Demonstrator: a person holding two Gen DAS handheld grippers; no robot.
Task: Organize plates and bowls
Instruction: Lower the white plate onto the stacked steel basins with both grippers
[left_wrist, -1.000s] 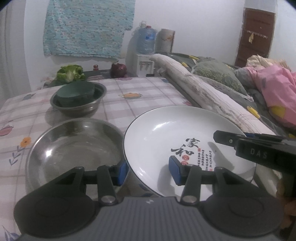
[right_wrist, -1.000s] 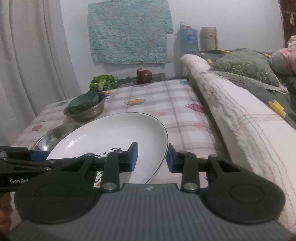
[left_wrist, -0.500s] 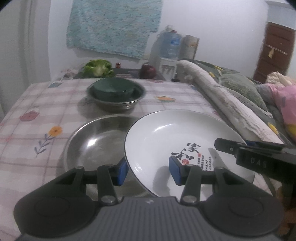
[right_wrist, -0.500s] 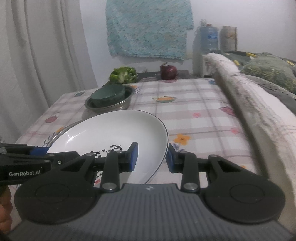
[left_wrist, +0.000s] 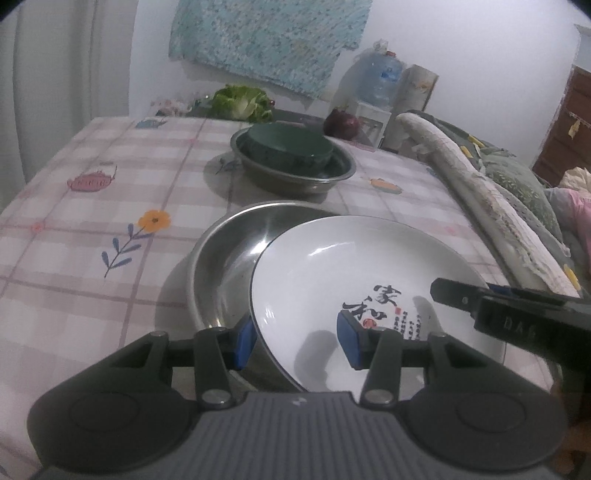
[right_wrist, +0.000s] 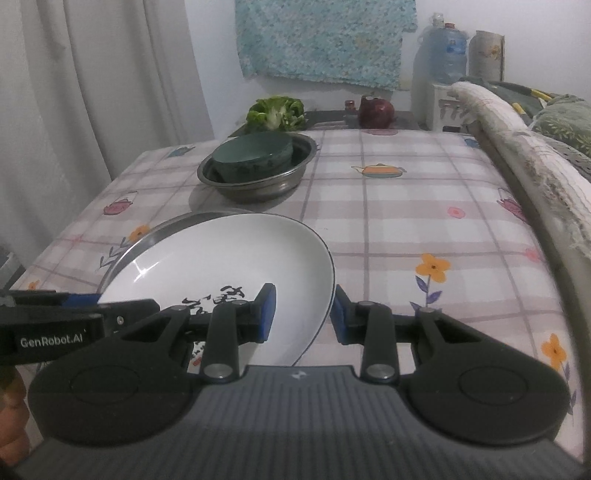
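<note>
A white plate (left_wrist: 351, 266) with black characters and a thin dark rim hangs tilted between my two grippers. My left gripper (left_wrist: 297, 343) is shut on its left rim, one blue pad under the rim and one on the inside. My right gripper (right_wrist: 303, 315) is shut on the right rim of the plate (right_wrist: 229, 258). The plate overlaps the right half of a large empty steel bowl (left_wrist: 221, 266) on the table, and I cannot tell if they touch. Farther back, a dark green bowl (left_wrist: 288, 147) lies upside down in a smaller steel bowl (left_wrist: 295, 181).
The checked tablecloth (left_wrist: 74, 240) with flower and teapot prints covers the table. A rolled quilt (right_wrist: 524, 155) and bedding run along its right edge. Lettuce (right_wrist: 277, 112), a dark red round thing (right_wrist: 376, 110) and a water bottle (right_wrist: 443, 51) stand behind. A curtain (right_wrist: 92, 92) hangs left.
Both grippers have carried the plate to the left. It was beside the large steel bowl and now hangs over the bowl's right half. Both grips are unchanged.
</note>
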